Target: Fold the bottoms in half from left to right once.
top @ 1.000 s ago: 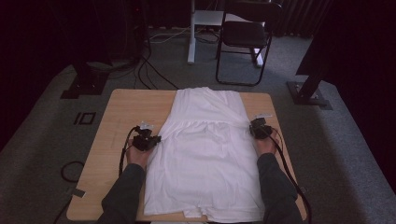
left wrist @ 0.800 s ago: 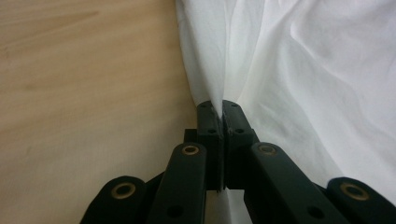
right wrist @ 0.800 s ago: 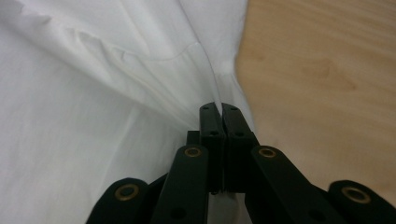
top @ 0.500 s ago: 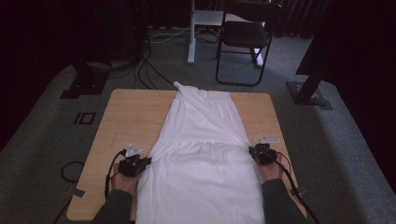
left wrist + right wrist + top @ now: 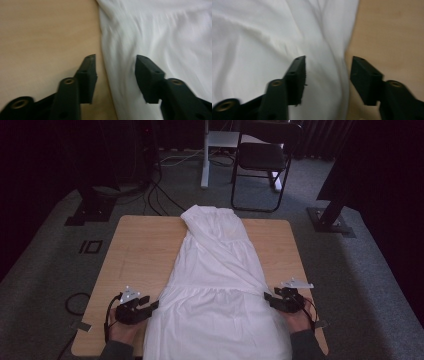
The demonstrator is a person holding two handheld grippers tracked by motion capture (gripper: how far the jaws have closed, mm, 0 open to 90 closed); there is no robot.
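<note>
White garment (image 5: 215,285): edges lying between the parted jaws of left gripper (image 5: 146,308) and right gripper (image 5: 272,299), unpinched; jaws just opened, so released after dragging toward near table (image 5: 140,250) edge. Long axis away from jaws, narrow bunched end farthest, wide hem nearest.

both hands sit low at the near edge, the left tool (image 5: 150,307) and right tool (image 5: 270,298) pointing inward toward each other, their jaws having just opened and now standing apart, gripping nothing.
</note>
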